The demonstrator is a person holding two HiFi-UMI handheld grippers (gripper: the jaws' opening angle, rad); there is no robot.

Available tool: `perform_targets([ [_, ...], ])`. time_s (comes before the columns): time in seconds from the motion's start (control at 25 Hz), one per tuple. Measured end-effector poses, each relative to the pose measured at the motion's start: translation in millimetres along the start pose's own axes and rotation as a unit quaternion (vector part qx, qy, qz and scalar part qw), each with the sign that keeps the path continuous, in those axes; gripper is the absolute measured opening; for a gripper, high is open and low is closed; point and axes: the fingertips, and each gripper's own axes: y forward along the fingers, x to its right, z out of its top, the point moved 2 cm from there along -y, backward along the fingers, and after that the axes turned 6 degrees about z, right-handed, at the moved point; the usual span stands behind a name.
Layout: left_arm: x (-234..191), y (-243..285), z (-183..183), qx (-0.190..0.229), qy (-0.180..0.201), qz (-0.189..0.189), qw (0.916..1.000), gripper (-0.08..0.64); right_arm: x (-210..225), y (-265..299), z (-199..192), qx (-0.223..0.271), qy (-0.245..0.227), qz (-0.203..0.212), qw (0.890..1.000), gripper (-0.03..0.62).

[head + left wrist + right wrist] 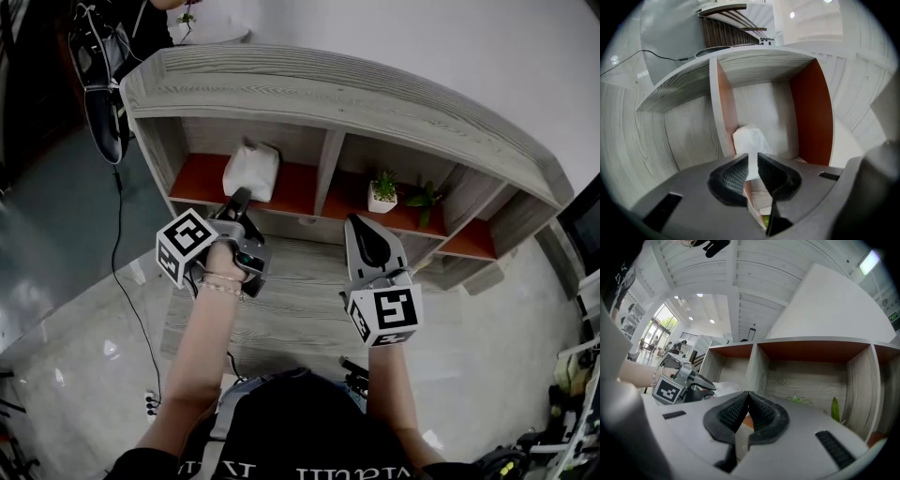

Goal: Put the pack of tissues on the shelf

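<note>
so the left tool (240, 197) is pinched on a thin white flap at the edge of the pack of tissues (251, 170), and in the left gripper view you can see that flap squeezed right between the two nearly closed jaws, with the rest of the pack (749, 138) sticking out past the tips. The pack is already inside the leftmost compartment of the grey wood shelf (309, 89), over the orange-red bottom board and next to the divider; can't really tell if it's resting on the board or hanging just above it. The right tool (359, 225) is closed with nothing in it, pads together, held level in front of the middle compartment and well apart from the pack. That middle compartment has a small potted plant (382, 195) in a white pot
</note>
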Motion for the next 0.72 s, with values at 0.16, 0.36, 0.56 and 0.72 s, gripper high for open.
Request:
perform_targets([
  [0.16,-1.3,-5.1,-0.4,-0.01,0.0,-0.005,0.9999,0.069,-6.4,0.3,0.8,-0.002,-0.001,-0.001,1.0,0.017],
  [0.36,1.0,-13.5,3.3,-0.024,0.018,-0.016,0.9994,0.069,-18.3,2.5,1.7,-0.005,-0.001,-0.005,1.0,0.017],
  [0.56,1.7,-23.3,9.5,-0.037,0.044,-0.023,0.9981,0.069,-33.1,6.0,3.8,-0.005,0.006,-0.013,1.0,0.017],
  [0.72,0.8,-36.8,17.7,-0.048,0.081,-0.024,0.9953,0.069,-50.6,9.0,9.5,-0.001,0.013,-0.02,1.0,0.017],
])
